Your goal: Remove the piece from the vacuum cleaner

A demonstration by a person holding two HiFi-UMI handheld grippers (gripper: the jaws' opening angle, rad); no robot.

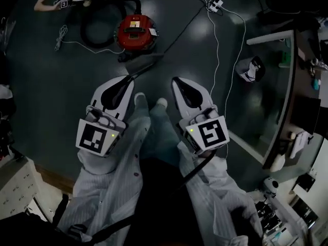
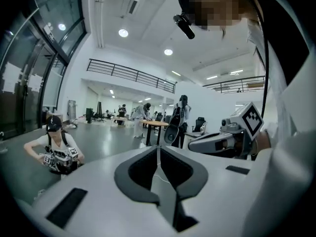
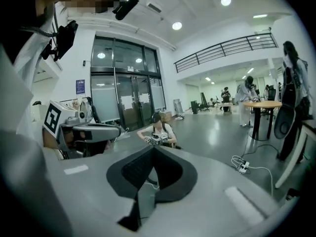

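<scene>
Both grippers pointed at the vacuum (image 1: pixel 136 32), which sat on the floor ahead, well apart from them.

- Left gripper (image 1: pixel 130 81): jaws together, nothing held.
- Right gripper (image 1: pixel 176 81): jaws together, nothing held.

A dark wand (image 1: pixel 145 64) (judged to be the piece; its joint could not be made out) ran from the vacuum's near side toward the left gripper, with its long axis on that line. The left gripper lay nearer to it than the right. Its 2 jaws would need to open before any grip.

White power strip (image 1: pixel 215 4) lay on dark glossy floor (image 1: pixel 41 96) before me; person (image 3: pixel 158 131) sat beyond, round wooden table (image 3: pixel 269 103) aside.
</scene>
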